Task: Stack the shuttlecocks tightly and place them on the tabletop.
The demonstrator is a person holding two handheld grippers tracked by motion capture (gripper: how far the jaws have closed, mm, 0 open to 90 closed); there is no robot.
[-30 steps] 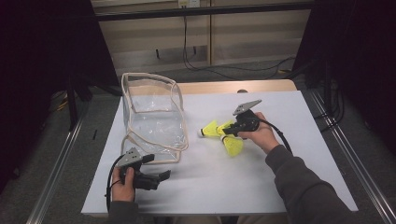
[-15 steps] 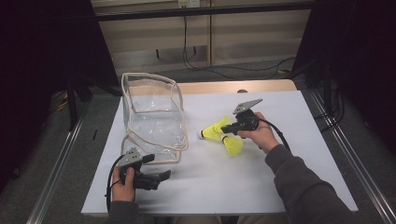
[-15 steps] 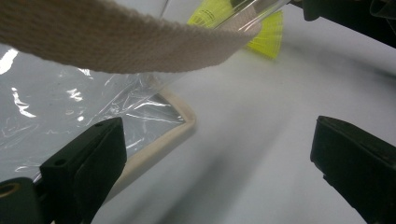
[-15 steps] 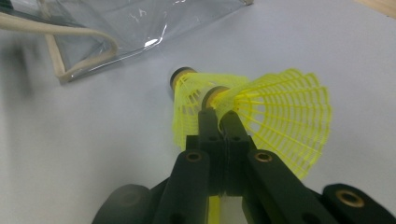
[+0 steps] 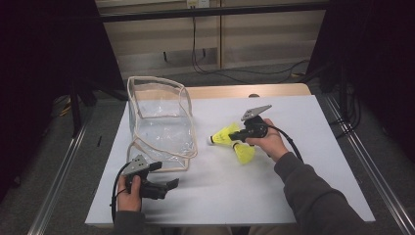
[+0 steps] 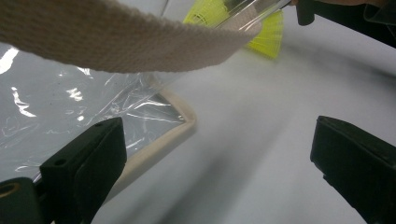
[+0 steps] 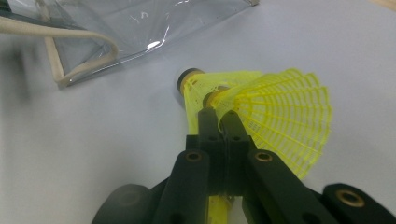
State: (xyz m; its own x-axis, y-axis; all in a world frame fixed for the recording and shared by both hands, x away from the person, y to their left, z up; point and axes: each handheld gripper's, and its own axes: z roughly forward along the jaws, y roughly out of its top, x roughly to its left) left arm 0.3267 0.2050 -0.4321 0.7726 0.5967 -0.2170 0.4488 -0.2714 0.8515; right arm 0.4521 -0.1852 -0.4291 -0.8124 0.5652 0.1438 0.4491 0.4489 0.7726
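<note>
Two yellow shuttlecocks lie side by side on the white table top (image 5: 220,200). My right gripper (image 5: 236,137) is shut on the skirt of the left shuttlecock (image 5: 223,134), whose dark cork points left. In the right gripper view the jaws (image 7: 217,112) are pressed together with that yellow skirt (image 7: 194,93) running under them. The second shuttlecock (image 5: 243,152) (image 7: 280,116) fans out just beside it. My left gripper (image 5: 172,184) rests open at the front left, its jaws (image 6: 219,135) wide apart over bare table next to the bag's corner.
A clear plastic bag (image 5: 161,122) with beige trim stands open at the left of the table, its beige strap (image 6: 116,42) hanging close over the left gripper. A wooden table edge (image 5: 274,90) and cables lie beyond the white sheet. Metal rails run along both sides.
</note>
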